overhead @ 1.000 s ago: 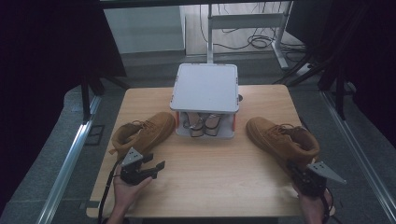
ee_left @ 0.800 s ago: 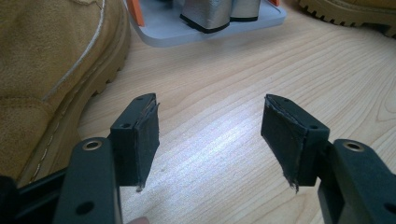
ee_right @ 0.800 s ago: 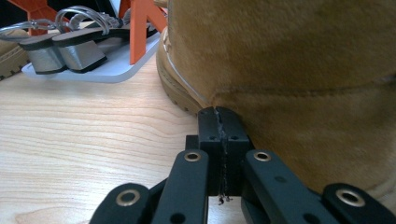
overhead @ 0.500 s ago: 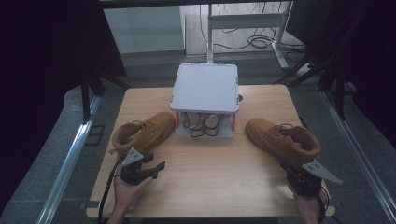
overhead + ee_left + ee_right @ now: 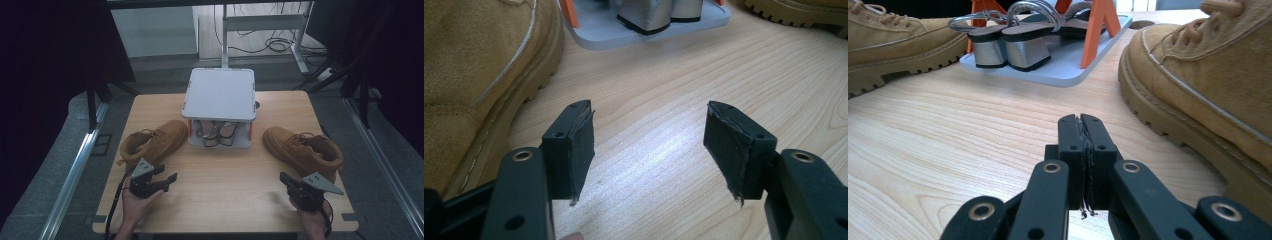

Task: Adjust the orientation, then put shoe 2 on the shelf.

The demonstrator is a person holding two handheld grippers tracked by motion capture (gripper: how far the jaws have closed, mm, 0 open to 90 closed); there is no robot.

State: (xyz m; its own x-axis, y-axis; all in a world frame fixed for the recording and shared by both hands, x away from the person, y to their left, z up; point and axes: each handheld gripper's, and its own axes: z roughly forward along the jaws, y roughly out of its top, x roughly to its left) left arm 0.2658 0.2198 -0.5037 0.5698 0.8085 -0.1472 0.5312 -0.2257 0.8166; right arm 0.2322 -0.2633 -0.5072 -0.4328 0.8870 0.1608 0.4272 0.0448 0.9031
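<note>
Two tan suede lace-up boots lie on the wooden table [image 5: 225, 200]: the left boot [image 5: 152, 142] and the right boot [image 5: 305, 150]. Between them stands a small shoe rack with a grey top [image 5: 220, 95] and silver block-heel sandals [image 5: 215, 132] on its lower shelf. My left gripper [image 5: 170, 179] rests just in front of the left boot [image 5: 474, 65], its jaws open over bare wood with nothing between them [image 5: 649, 135]. My right gripper [image 5: 284, 178] is shut on nothing [image 5: 1080, 122], low over the table, left of the right boot's sole [image 5: 1208, 85], facing the sandals [image 5: 1008, 47].
The rack's grey base plate [image 5: 1073, 67] and orange legs [image 5: 1098, 25] stand at the table's middle back. Metal frame rails run along both table sides [image 5: 75, 170]. Bare wood lies between the two grippers.
My right gripper has slid left along the table's front, away from the right boot's heel, still shut. The left gripper and both boots have stayed put.
</note>
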